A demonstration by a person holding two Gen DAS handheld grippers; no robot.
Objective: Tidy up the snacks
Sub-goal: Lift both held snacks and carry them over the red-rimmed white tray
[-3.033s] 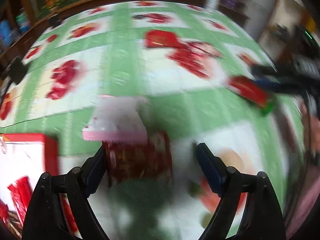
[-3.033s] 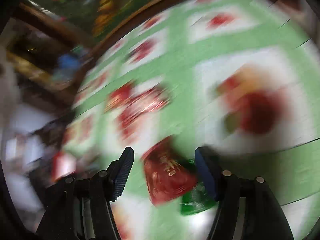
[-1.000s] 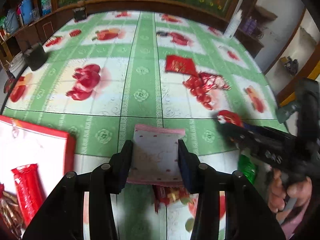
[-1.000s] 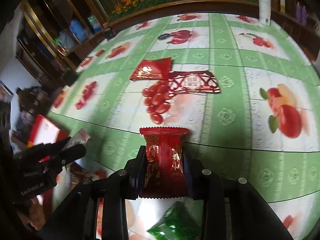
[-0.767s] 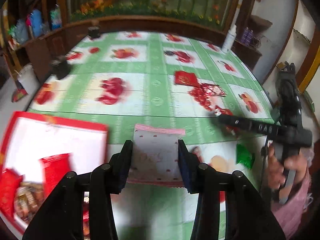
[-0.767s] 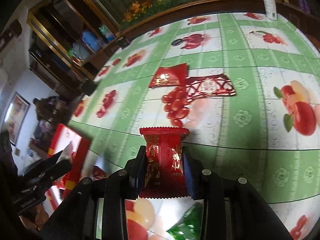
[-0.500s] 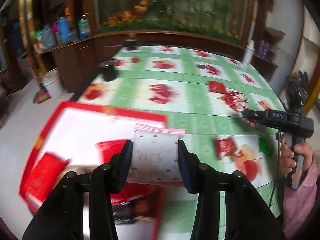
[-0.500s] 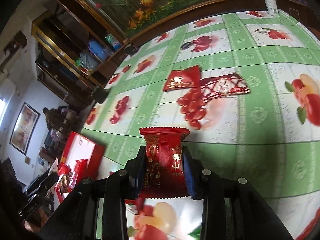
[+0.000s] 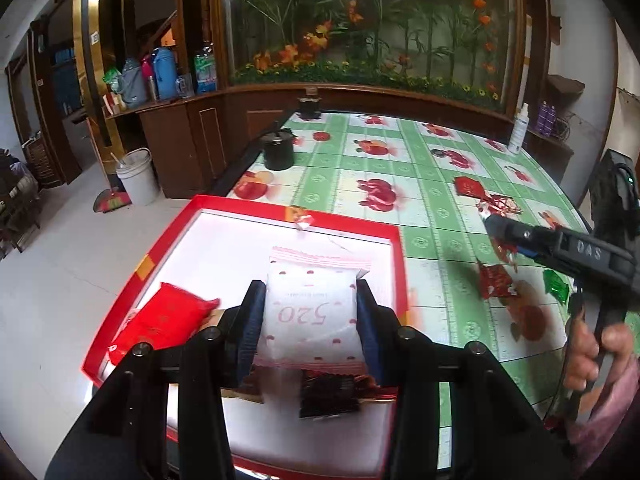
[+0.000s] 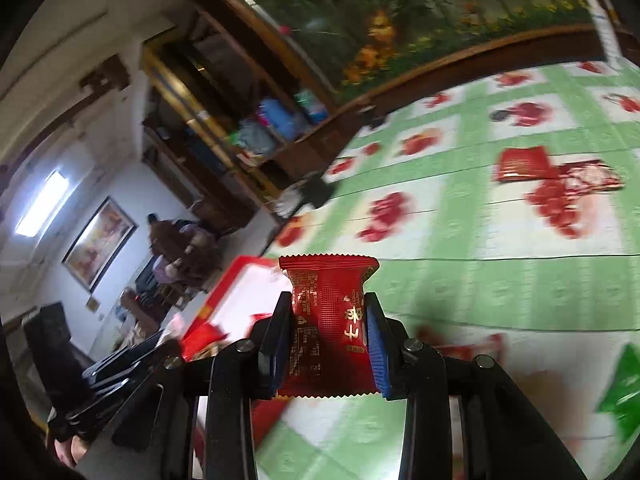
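My left gripper (image 9: 311, 320) is shut on a white snack packet with pink edges (image 9: 314, 300), marked 520, held above the red-rimmed white tray (image 9: 394, 264). The tray holds a red packet (image 9: 168, 316) and a dark packet (image 9: 328, 396). My right gripper (image 10: 330, 334) is shut on a red snack packet with gold writing (image 10: 330, 312), held above the green table. The right gripper also shows in the left wrist view (image 9: 486, 218), right of the tray. The tray shows in the right wrist view (image 10: 232, 280).
On the green fruit-print tablecloth (image 9: 432, 200) lie a red packet (image 9: 496, 280), a green packet (image 9: 556, 286), a flat red packet (image 10: 524, 164) and a red-white wrapper (image 10: 592, 176). A black pot (image 9: 279, 152) stands at the table's far left edge, a white bottle (image 9: 518, 130) at the back.
My left gripper has carried the white packet left from the tablecloth to over the tray. My right gripper has swung left with the red packet; the tray now shows in its view.
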